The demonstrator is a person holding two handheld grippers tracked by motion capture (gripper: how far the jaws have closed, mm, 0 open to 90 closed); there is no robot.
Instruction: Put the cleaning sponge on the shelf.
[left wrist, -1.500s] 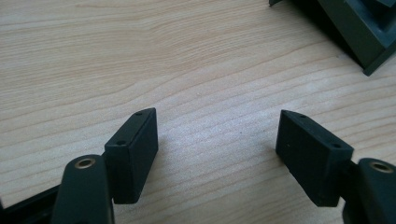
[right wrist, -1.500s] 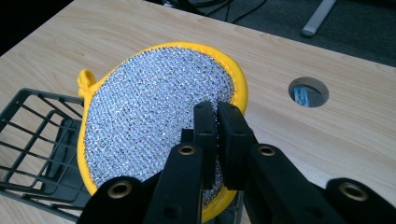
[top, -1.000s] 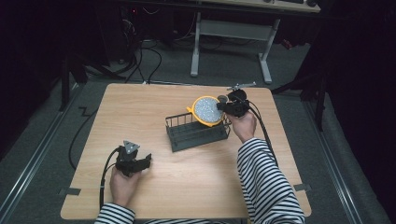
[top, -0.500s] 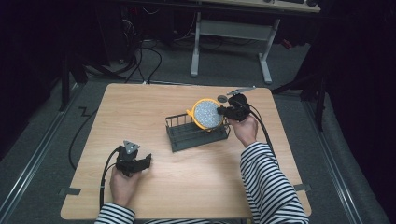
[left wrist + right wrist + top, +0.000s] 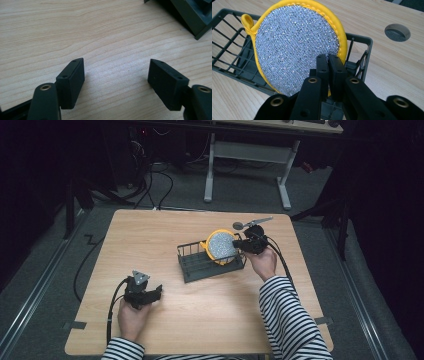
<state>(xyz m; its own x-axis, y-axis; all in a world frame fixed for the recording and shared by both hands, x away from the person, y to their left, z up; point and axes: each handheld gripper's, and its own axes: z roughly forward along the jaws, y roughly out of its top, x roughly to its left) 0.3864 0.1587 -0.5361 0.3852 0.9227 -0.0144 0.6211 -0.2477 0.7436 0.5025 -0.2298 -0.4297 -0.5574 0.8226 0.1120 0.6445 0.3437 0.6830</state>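
The right gripper has its jaws clenched on the lower edge of the round scouring pad, silver mesh bound in a yellow rim, which stands on edge over the right end of the dark wire basket on the wooden table. The pad's flat face is toward that gripper's camera, its hanging loop pointing to the upper left there. The left gripper rests near the table's front left with jaws released, well apart from the basket.
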